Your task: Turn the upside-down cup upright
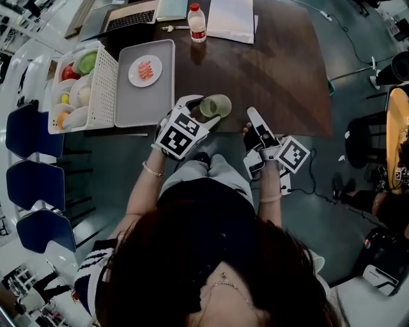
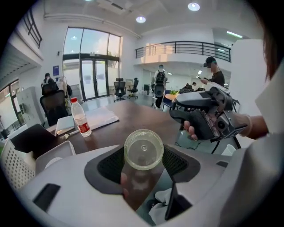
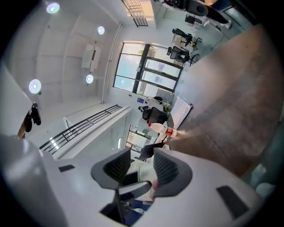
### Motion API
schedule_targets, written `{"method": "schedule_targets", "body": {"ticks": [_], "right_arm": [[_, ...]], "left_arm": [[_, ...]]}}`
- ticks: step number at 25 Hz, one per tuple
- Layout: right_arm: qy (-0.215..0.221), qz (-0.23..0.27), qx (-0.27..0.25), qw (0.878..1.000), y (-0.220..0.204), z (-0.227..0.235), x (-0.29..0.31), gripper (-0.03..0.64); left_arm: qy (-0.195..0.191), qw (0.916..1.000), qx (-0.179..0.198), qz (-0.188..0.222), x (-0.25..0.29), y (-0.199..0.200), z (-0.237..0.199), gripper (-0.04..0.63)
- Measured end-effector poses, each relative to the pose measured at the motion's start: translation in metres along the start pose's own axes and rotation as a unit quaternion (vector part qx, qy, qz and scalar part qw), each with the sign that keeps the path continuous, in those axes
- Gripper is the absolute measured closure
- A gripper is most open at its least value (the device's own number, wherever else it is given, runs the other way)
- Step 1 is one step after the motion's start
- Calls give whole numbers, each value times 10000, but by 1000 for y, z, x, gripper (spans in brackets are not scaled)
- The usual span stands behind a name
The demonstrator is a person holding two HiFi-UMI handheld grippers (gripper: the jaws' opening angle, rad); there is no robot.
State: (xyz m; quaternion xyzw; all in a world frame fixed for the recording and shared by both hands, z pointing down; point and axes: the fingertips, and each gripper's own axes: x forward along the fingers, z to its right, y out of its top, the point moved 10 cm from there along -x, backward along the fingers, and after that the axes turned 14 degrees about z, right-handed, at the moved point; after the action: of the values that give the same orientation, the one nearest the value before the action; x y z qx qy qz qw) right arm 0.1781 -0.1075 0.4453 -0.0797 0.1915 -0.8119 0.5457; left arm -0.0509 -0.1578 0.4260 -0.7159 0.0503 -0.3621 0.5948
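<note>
Table layout, near edge to far edge
Cup point(image 1: 215, 106) sits between the left gripper's point(image 1: 203, 114) jaws, above the table point(image 1: 275, 70) close to its near edge – right gripper point(image 1: 254, 118) just beside it on the right. Tray point(image 1: 144, 102) lies on the table's left part, with a plate point(image 1: 145, 70) on its far half; basket point(image 1: 102, 89) just beside the tray's left side. Along the far edge, left to right: laptop point(image 1: 131, 19), bottle point(image 1: 197, 23), papers point(image 1: 230, 19).

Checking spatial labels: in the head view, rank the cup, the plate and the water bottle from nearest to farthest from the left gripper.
1. cup: held between the left gripper's jaws.
2. plate: on the tray, toward the left.
3. water bottle: at the table's far edge.
</note>
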Motion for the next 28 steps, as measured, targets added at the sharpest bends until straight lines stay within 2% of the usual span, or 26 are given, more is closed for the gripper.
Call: {"method": "schedule_targets", "body": {"ticks": [6, 9, 12, 20, 28], "right_arm": [[-88, 52, -304, 9995, -1, -3, -6, 507], [-167, 47, -488, 9987, -2, -5, -8, 551], [-299, 59, -553, 9980, -4, -5, -11, 566], [-537, -1, -929, 9942, -9, -7, -16, 575], [-646, -41, -858, 9942, -16, -3, -20, 575]], "left_arm": [[-26, 9989, 281, -382, 22, -18, -4, 318], [-4, 9960, 579, -682, 33, -28, -4, 318], [-98, 9932, 791, -846, 41, -36, -2, 318], [-328, 9899, 748, -1155, 58, -53, 1, 318], [-449, 9844, 867, -1461, 73, -66, -3, 318]]}}
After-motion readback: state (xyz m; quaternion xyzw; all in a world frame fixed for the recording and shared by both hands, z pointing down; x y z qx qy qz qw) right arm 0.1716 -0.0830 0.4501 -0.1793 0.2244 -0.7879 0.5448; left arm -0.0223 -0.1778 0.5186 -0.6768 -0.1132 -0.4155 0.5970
